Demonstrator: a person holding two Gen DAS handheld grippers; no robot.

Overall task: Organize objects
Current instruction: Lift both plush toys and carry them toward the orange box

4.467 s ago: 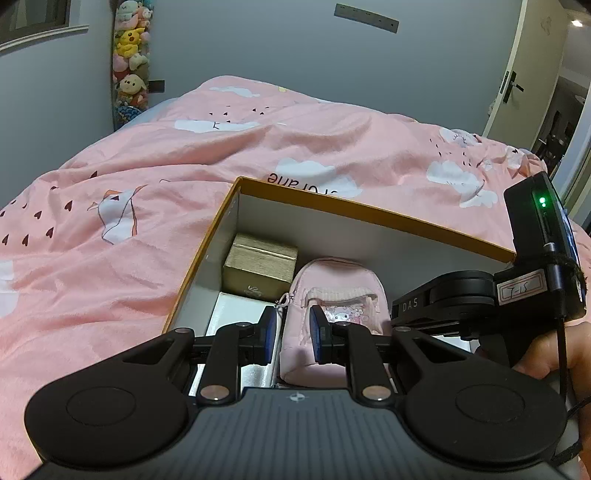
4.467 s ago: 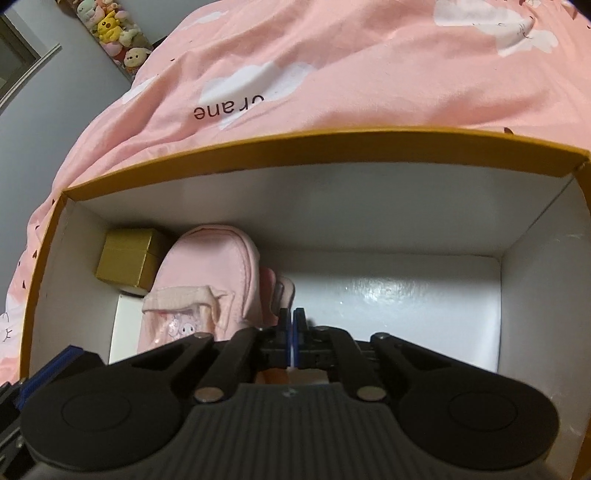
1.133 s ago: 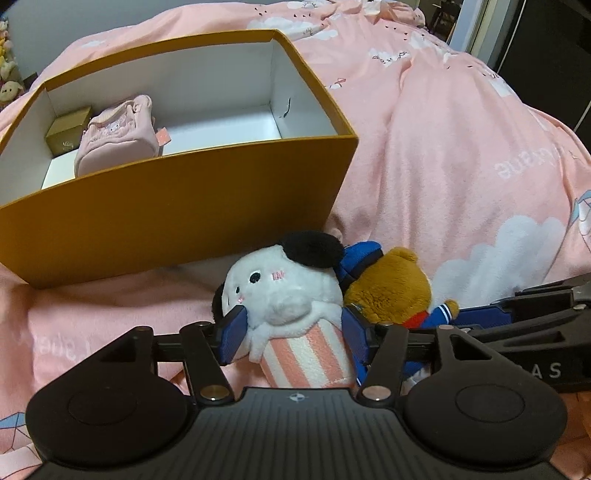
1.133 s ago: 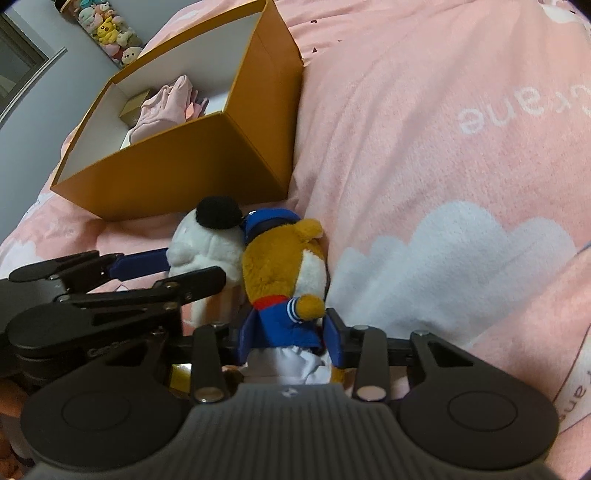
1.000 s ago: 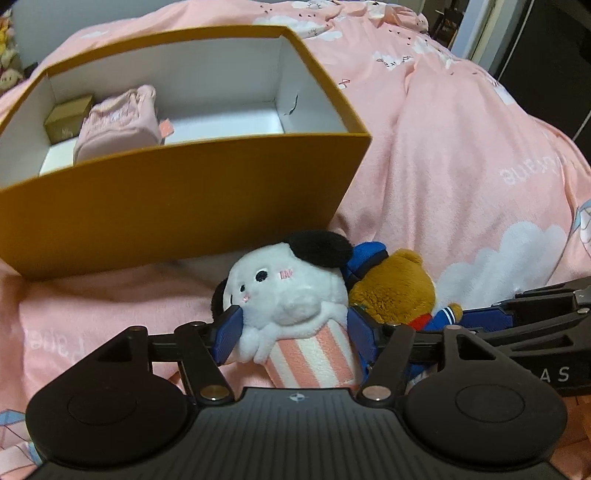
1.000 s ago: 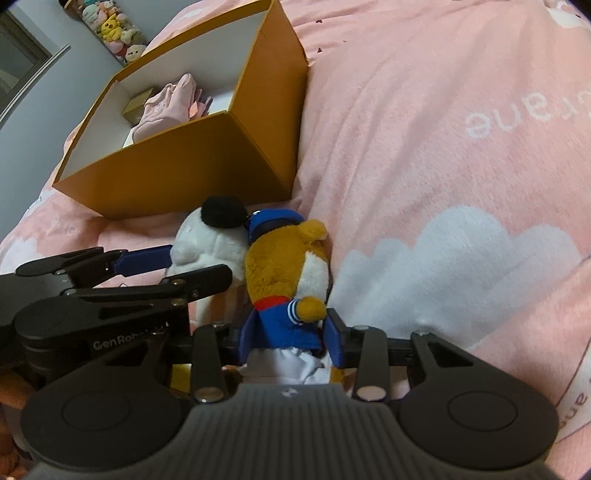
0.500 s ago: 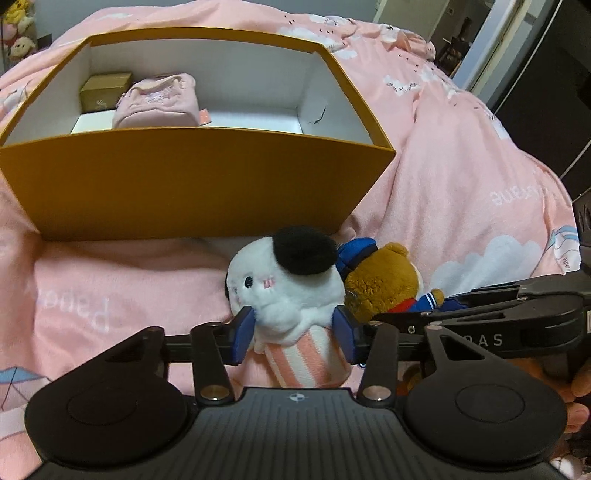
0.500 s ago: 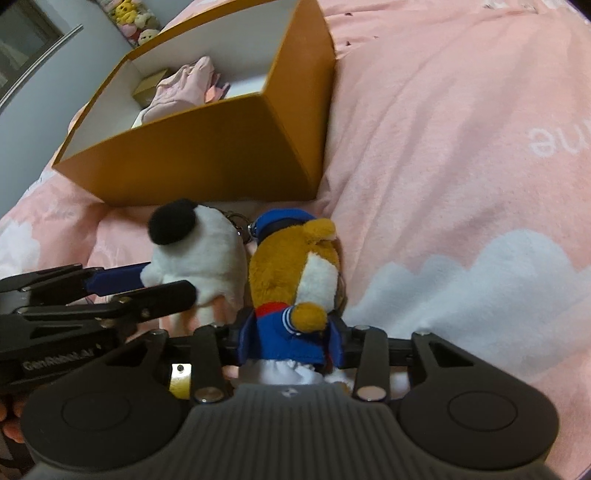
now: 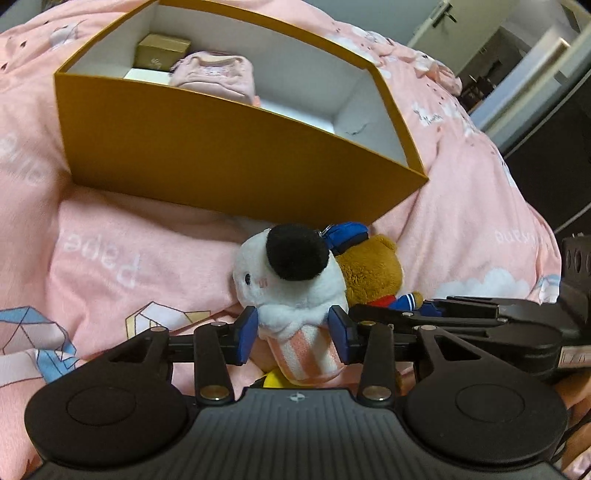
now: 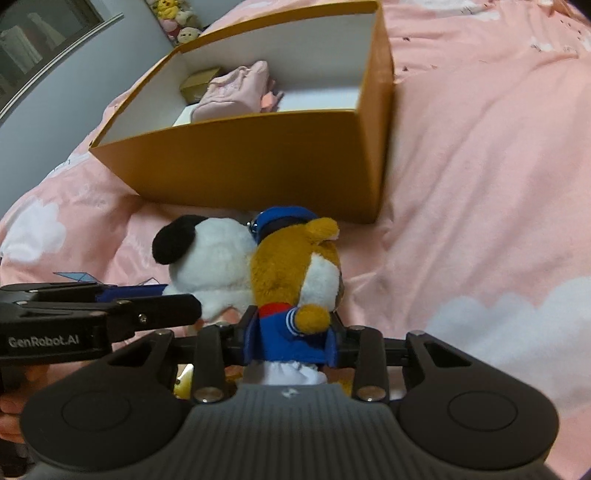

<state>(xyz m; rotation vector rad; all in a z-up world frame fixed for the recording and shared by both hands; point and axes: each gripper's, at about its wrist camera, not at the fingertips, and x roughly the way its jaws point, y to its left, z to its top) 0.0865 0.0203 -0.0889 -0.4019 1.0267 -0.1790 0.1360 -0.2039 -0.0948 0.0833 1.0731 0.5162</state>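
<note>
- Left gripper (image 9: 293, 334): blue pads pressed against both sides of the white plush toy (image 9: 291, 284), clamped on its pink-and-white striped lower body. The toy has a black ear on top and a small pink cheek mark.
- Right gripper (image 10: 290, 341): blue pads closed on the blue sailor outfit of the brown bear plush (image 10: 295, 273), which wears a blue cap and a red collar band.
- The two plush toys touch each other side by side, white one on the left, bear on the right, both just in front of the near wall of the orange box (image 9: 221, 147).
- Whether the toys rest on the pink bedspread (image 10: 480, 184) or are raised off it cannot be told.
- Orange box: open top, white interior, standing on the bedspread. At its far left end sit a small gold box (image 9: 162, 55) and, just beside it to the right, a pink mini backpack (image 9: 218, 74). The right part of the box floor shows bare white.
- Legible writing: "GenRobot.AI" in pale letters on the side of the left gripper as seen from the right wrist view. The gold box carries a small mark, too small to read.
- Bedspread print: white clouds and upside-down lettering; one word near left in the left wrist view reads roughly "pape", another at the right edge is not legible.
- A row of stuffed toys (image 10: 173, 18) stands against the grey wall at far left.
- A white door (image 9: 439, 22) shows at far right.
</note>
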